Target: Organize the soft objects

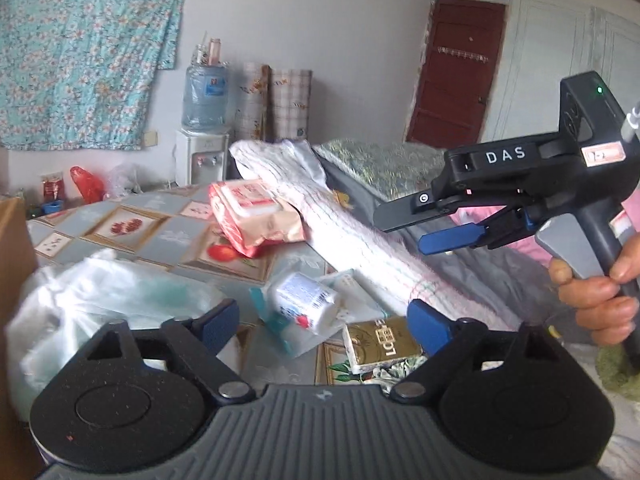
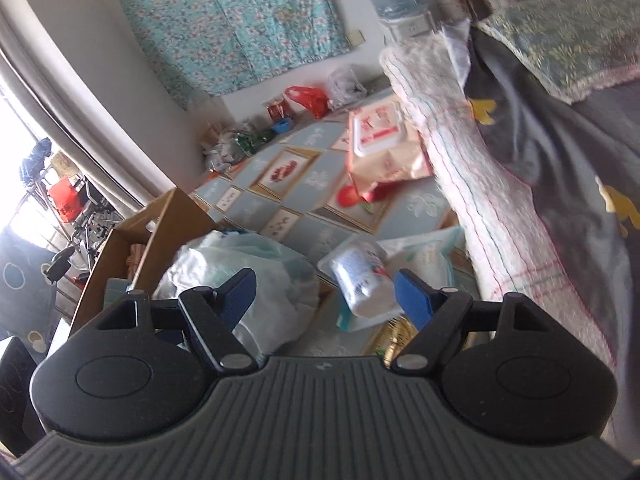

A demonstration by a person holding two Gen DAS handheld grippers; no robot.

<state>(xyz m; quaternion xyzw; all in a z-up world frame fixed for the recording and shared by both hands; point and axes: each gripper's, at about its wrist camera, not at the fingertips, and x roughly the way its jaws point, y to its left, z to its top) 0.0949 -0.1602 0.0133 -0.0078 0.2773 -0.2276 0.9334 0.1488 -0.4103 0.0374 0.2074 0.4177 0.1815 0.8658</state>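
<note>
A long rolled white towel point(image 1: 352, 232) leans from the bed edge across the patterned tablecloth point(image 1: 132, 224). A pink wet-wipes pack point(image 1: 252, 212) rests against it. Nearer lie a small white wrapped roll point(image 1: 308, 300) and a crumpled white plastic bag point(image 1: 100, 300). My left gripper point(image 1: 324, 326) is open above the wrapped roll, holding nothing. My right gripper point(image 1: 400, 234), held in a hand, is open beside the towel with nothing between its fingers. In the right wrist view the right gripper point(image 2: 326, 298) hovers over the wrapped roll point(image 2: 360, 276), with the bag point(image 2: 240, 272), towel point(image 2: 472, 184) and wipes pack point(image 2: 380, 140) beyond.
A gold box point(image 1: 380, 344) lies by the roll. A cardboard box point(image 2: 152, 240) stands at the table's left edge. Grey bedding point(image 2: 560, 160) and a pillow point(image 2: 568, 32) fill the right. A water dispenser point(image 1: 204, 100) and red bags point(image 1: 86, 184) stand at the back.
</note>
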